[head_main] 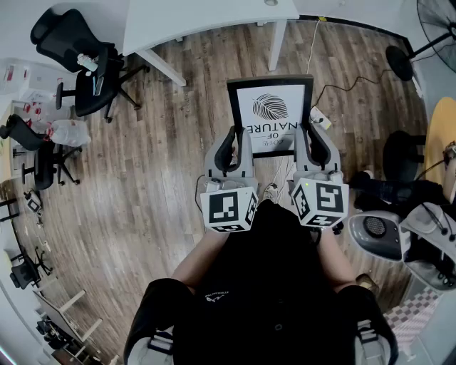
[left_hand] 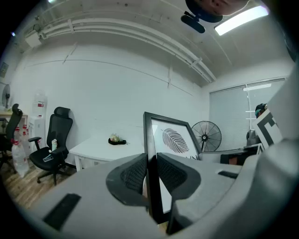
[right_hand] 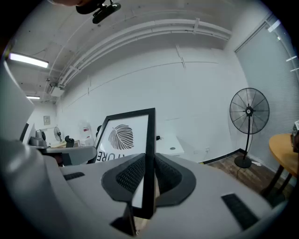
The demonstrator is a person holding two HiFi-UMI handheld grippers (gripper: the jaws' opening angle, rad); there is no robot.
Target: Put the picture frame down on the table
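- The frame (head_main: 270,114) is black with a white print of a dark leaf. "NATURE" and a small "OF" read upside down in the head view; a smaller line under them is too fine to read.
- In the right gripper view the frame (right_hand: 124,138) shows only the letters "URE", as the rest of the word is cut off by the gripper body. In the left gripper view the frame (left_hand: 171,140) shows the leaf but almost no lettering.
- The frame is held in the air in front of the person, above the wood floor (head_main: 157,178). It is apart from the white table (head_main: 206,18) and not on it.
- The left gripper (head_main: 233,146) is clamped on the frame's left side bar, with the ribbed jaws pressed on both faces of it (left_hand: 150,175).
- The right gripper (head_main: 314,146) is clamped the same way on the right side bar (right_hand: 148,175).
- The frame's near edge is hidden behind the grippers in the head view.
- The marker cubes (head_main: 229,208) sit on the grippers just above the person's black top (head_main: 263,292).
- A small dark thing on the table (left_hand: 100,147) in the left gripper view cannot be made out.
- A standing fan (right_hand: 249,112) is off to the right; in the head view it is cut off at the corner.
- Black office chairs (head_main: 78,57) stand at the left, with a labelled bottle on one; the label is unreadable.
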